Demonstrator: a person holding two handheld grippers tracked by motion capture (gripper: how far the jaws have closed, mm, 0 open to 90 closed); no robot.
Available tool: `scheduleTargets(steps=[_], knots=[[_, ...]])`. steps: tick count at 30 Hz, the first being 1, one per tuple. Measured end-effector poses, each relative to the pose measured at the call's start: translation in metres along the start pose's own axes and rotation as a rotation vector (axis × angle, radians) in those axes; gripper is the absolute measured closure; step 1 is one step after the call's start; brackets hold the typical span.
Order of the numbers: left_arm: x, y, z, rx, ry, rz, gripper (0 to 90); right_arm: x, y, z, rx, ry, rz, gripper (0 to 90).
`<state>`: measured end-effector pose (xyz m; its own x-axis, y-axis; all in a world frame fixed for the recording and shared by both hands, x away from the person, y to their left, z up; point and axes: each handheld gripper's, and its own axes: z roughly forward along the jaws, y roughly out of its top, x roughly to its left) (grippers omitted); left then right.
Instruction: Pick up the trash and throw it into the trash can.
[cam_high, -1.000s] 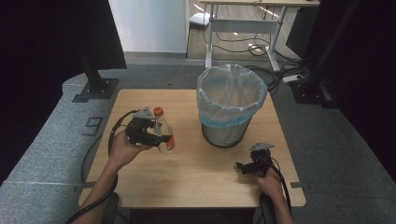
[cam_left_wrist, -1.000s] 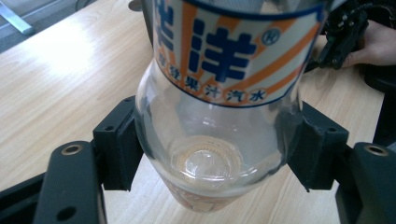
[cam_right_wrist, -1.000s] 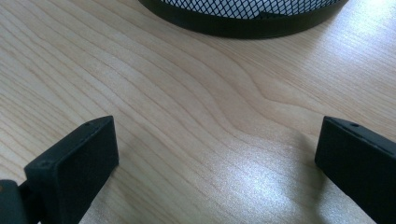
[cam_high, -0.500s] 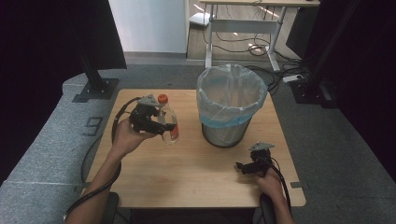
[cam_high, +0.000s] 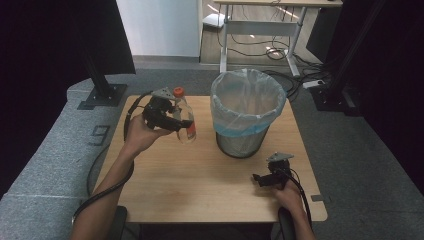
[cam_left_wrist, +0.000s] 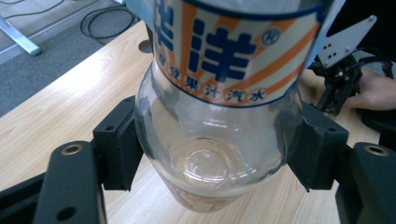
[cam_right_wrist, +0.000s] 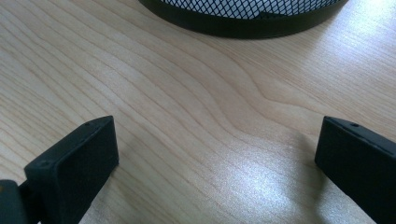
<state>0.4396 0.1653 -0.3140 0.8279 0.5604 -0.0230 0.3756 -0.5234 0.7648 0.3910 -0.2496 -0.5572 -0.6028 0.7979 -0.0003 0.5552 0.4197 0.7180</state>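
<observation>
Left tongs (cam_high: 172, 120): clamp soda bottle (cam_left_wrist: 212, 116) low; advise lifting clear above bin (cam_high: 247, 112) rim. Right tongs (cam_right_wrist: 215, 163): spread, empty, resting on table (cam_high: 200, 185).

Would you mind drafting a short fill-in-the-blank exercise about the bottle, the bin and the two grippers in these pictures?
1. The left gripper is shut on a clear bottle whose cap is ____.
2. The mesh bin is lined with a ____ bag.
3. The right gripper rests low over the wooden table with its jaws ____.

Missing words: orange; plastic; open
</observation>
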Motion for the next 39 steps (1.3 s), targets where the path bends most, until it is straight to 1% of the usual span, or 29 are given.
scheduleTargets(steps=[2,5,6,8,10,11,12,20,24,26,28,29,30,31,37,39], knots=[[0.001,0.002,0.0,0.001,-0.001,0.002,28.3,0.0,0.0,0.0,0.0,0.0,0.0,0.0],[0.002,0.013,-0.003,-0.003,0.004,0.005,28.3,0.0,0.0,0.0,0.0,0.0,0.0,0.0],[0.002,0.013,-0.003,-0.003,0.004,0.005,28.3,0.0,0.0,0.0,0.0,0.0,0.0,0.0],[0.003,0.02,-0.005,-0.008,0.005,0.005,28.2,0.0,0.0,0.0,0.0,0.0,-0.001,0.0],[0.004,0.023,-0.005,-0.008,0.005,0.006,28.3,0.0,0.0,0.0,0.0,0.0,0.0,0.0],[0.004,0.029,-0.006,-0.006,0.008,0.01,28.3,0.0,0.0,0.0,0.0,0.0,0.0,0.0],[0.004,0.032,-0.006,-0.005,0.01,0.014,28.3,0.0,0.0,0.0,0.0,0.0,0.0,0.0],[0.006,0.05,-0.007,0.002,0.016,0.021,28.2,0.0,0.0,0.0,-0.001,0.0,0.002,0.0],[0.008,0.063,-0.007,0.008,0.018,0.025,28.2,0.0,0.0,0.0,-0.001,0.0,0.002,0.0],[0.008,0.065,-0.008,0.01,0.019,0.027,28.3,0.0,0.0,0.0,-0.001,0.0,0.002,0.0],[0.009,0.075,-0.009,0.012,0.021,0.03,28.3,0.0,0.0,0.0,-0.001,0.0,0.002,0.0],[0.009,0.075,-0.009,0.012,0.021,0.03,28.3,0.0,0.0,0.0,-0.001,-0.001,0.002,0.0],[0.009,0.079,-0.01,0.012,0.021,0.031,28.2,0.0,0.0,0.0,-0.001,0.0,0.003,0.0],[0.009,0.079,-0.01,0.012,0.021,0.031,28.3,0.0,0.0,0.0,-0.001,0.0,0.003,0.0],[0.009,0.094,-0.012,0.011,0.027,0.04,28.3,0.0,0.0,0.0,-0.001,0.001,0.004,0.0],[0.009,0.102,-0.012,0.008,0.028,0.042,28.2,0.0,0.0,0.0,-0.001,0.0,0.004,0.0]])
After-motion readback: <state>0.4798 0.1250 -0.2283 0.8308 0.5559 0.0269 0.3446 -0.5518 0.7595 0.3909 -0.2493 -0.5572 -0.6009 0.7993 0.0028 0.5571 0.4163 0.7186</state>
